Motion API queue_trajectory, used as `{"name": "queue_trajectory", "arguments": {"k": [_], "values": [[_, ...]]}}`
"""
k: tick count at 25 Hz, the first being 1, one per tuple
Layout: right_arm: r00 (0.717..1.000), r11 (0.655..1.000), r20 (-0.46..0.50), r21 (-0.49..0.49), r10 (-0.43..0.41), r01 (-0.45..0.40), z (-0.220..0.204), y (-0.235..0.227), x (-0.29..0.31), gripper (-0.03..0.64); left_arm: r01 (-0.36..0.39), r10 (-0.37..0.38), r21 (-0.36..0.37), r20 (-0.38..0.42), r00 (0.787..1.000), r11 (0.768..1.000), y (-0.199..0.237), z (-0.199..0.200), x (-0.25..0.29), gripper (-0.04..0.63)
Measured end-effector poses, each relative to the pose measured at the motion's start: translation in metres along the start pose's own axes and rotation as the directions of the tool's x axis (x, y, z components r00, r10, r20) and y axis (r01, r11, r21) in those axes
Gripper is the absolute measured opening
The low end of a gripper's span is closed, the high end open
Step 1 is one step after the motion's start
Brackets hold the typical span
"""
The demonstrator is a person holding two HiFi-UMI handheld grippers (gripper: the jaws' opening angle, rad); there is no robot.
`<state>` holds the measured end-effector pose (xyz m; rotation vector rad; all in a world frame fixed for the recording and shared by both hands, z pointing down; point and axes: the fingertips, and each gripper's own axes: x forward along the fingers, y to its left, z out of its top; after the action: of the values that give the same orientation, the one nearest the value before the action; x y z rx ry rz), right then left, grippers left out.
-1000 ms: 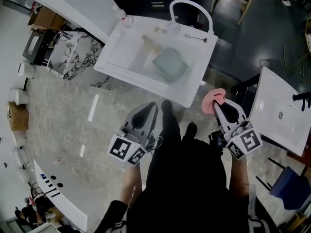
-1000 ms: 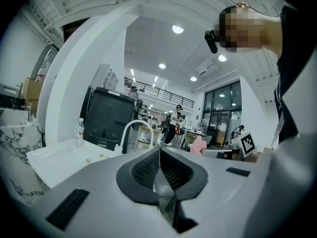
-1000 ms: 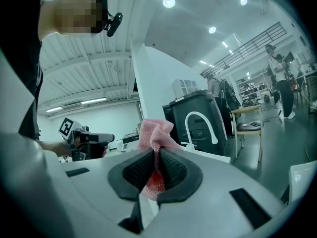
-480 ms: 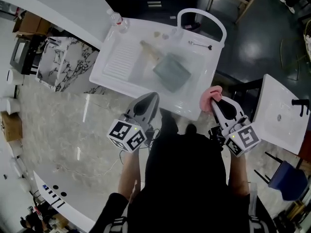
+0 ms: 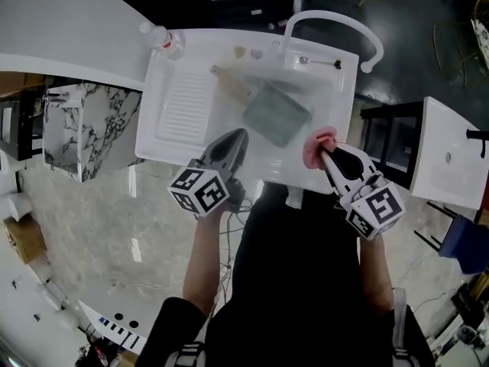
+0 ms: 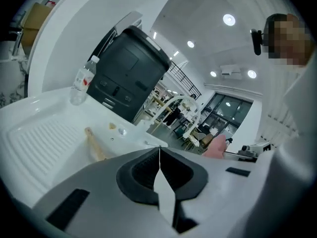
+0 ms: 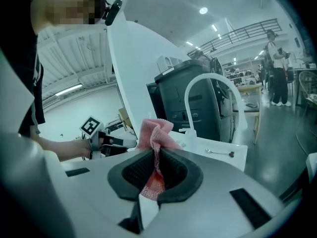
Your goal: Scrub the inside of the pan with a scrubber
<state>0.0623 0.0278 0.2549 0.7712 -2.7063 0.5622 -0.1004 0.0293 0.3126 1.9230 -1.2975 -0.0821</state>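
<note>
**Scrubber gripped, pan not yet touched**

The right tool (image 5: 327, 156) is clamped on a crumpled pink mesh scrubber (image 5: 316, 144), held over the near edge of the white plastic sink (image 5: 179, 121). The square grey-green pan with a wooden handle (image 5: 276, 113) lies inside the sink, apart from the scrubber. The left tool (image 5: 238, 136) is closed and empty. All the scrubbing remains, I judge.
</note>
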Motion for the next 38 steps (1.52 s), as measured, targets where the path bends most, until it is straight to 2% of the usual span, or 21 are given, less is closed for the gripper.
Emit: {"name": "queue_trajectory", "arguments": {"k": [6, 9, 13, 20, 21, 23, 26, 28, 32, 35, 38], "values": [[0.998, 0.999, -0.06, 0.038, -0.031, 0.033, -0.02, -0.013, 0.035, 0.038, -0.05, 0.05, 0.004, -0.088, 0.995, 0.999, 0.063, -0.008, 0.049, 0.035], [0.996, 0.997, -0.081, 0.062, -0.034, 0.039, -0.034, -0.02, 0.045, 0.038, -0.081, 0.077, -0.03, -0.119, 0.99, 0.996, 0.094, -0.017, 0.07, 0.035], [0.992, 0.998, -0.119, 0.058, -0.031, 0.038, -0.057, -0.033, 0.059, 0.038, -0.147, 0.137, -0.108, -0.101, 0.985, 0.983, 0.133, -0.022, 0.091, 0.035], [0.983, 0.995, -0.169, 0.06, -0.067, 0.079, -0.09, -0.066, 0.086, 0.038, -0.239, 0.226, -0.159, -0.093, 0.97, 0.958, 0.188, -0.031, 0.124, 0.037], [0.98, 0.995, -0.183, 0.051, -0.076, 0.087, -0.095, -0.071, 0.091, 0.038, -0.246, 0.234, -0.155, -0.094, 0.968, 0.957, 0.194, -0.031, 0.129, 0.043], [0.972, 0.994, -0.216, 0.035, -0.092, 0.102, -0.106, -0.08, 0.1, 0.038, -0.262, 0.249, -0.147, -0.103, 0.963, 0.954, 0.203, -0.032, 0.139, 0.129], [0.959, 0.991, -0.259, 0.025, -0.117, 0.128, -0.127, -0.087, 0.116, 0.038, -0.322, 0.306, -0.138, -0.12, 0.944, 0.937, 0.223, -0.039, 0.147, 0.138], [0.951, 0.991, -0.28, 0.004, -0.128, 0.135, -0.137, -0.09, 0.128, 0.038, -0.357, 0.341, -0.17, -0.118, 0.933, 0.919, 0.238, -0.042, 0.151, 0.149], [0.946, 0.988, -0.295, 0.032, -0.133, 0.149, -0.152, -0.093, 0.149, 0.038, -0.369, 0.354, -0.246, -0.103, 0.929, 0.896, 0.256, -0.045, 0.159, 0.187], [0.933, 0.985, -0.332, 0.049, -0.142, 0.167, -0.168, -0.097, 0.16, 0.037, -0.377, 0.364, -0.242, -0.099, 0.926, 0.894, 0.264, -0.046, 0.162, 0.189], [0.915, 0.987, -0.378, 0.024, -0.139, 0.16, -0.186, -0.1, 0.172, 0.035, -0.378, 0.365, -0.22, -0.095, 0.926, 0.899, 0.266, -0.045, 0.168, 0.189]]}}
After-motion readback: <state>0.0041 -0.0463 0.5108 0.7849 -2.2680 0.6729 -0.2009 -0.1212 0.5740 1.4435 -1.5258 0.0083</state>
